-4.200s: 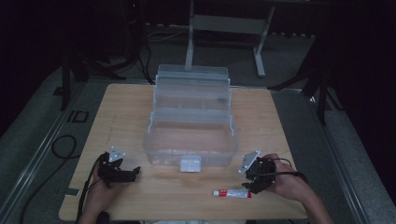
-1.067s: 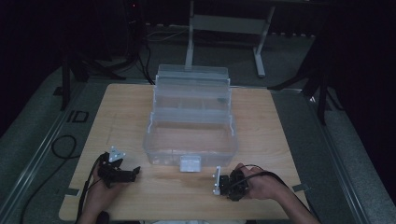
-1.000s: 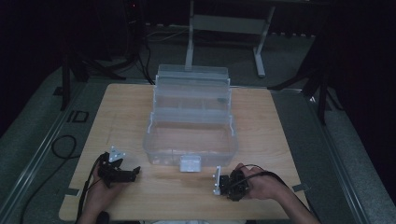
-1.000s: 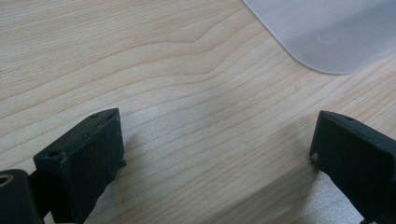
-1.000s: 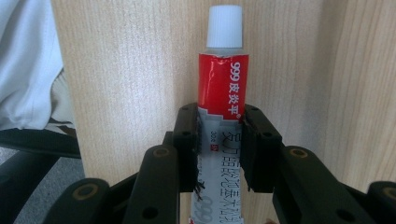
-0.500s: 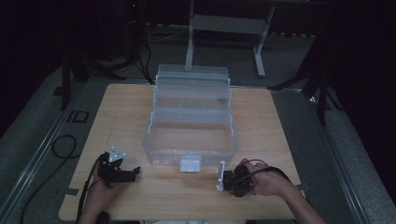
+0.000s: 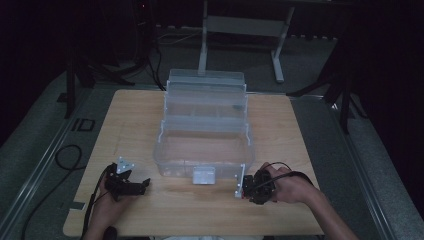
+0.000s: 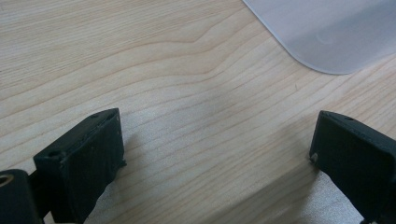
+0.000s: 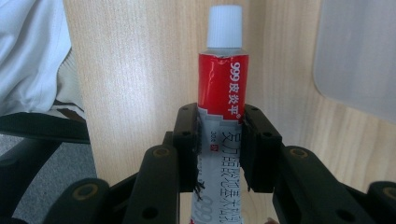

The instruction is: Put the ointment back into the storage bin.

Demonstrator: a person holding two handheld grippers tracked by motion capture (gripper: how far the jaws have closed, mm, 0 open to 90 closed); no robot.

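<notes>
Ointment tube [image 9: 220, 116], clamped at mid-length by the right gripper [image 7: 251, 187] at the table's [image 7: 140, 115] five o'clock near the clear box [image 7: 205, 145], points its white cap toward twelve; left gripper [image 8: 215, 154] gapes empty.

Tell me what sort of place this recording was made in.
Probably a lab or studio recording station, not a home: a lit wooden table in a dark room, metal stand legs behind it, and cables on the grey floor.
</notes>
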